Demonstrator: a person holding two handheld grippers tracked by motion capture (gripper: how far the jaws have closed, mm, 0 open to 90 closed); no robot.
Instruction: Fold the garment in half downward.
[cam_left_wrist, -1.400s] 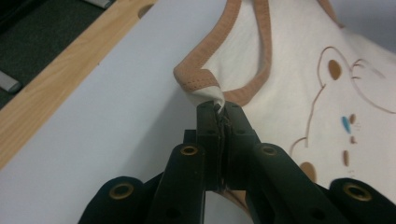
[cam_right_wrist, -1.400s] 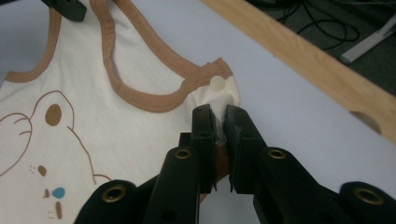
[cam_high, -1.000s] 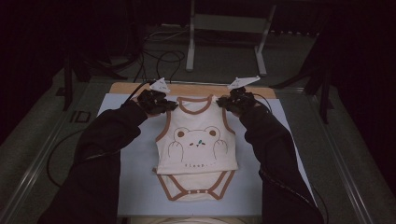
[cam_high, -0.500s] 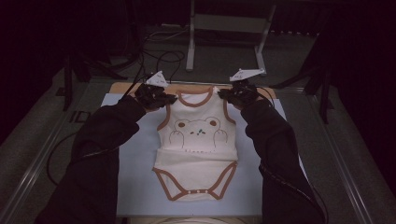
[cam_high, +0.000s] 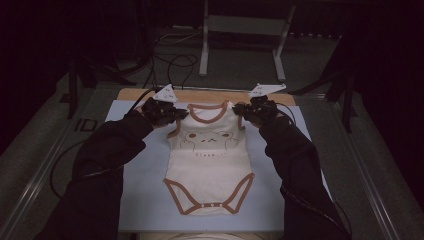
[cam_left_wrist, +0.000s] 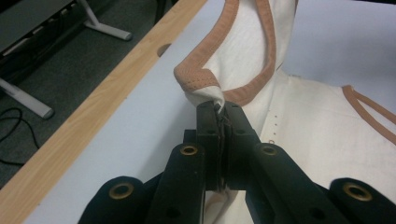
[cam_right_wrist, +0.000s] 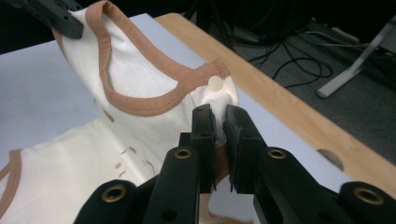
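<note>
Bodysuit (cam_high: 210, 155) flat on bench (cam_high: 140, 165) | left claw (cam_high: 172, 114) pinching 11 o'clock shoulder strap | right claw (cam_high: 241, 111) pinching 1 o'clock strap

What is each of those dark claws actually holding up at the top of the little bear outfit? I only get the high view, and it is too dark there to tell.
Observer: The left gripper is shut on a bunched shoulder strap of the bodysuit, right under its brown trim.
Operator: And the other one?
Observer: The right gripper pinches the other strap; a small pale snap button sits just above its jaws.
Operator: Is the cloth lying flat up there?
Observer: No, both straps are lifted off the white mat, and the neckline hangs between them.
</note>
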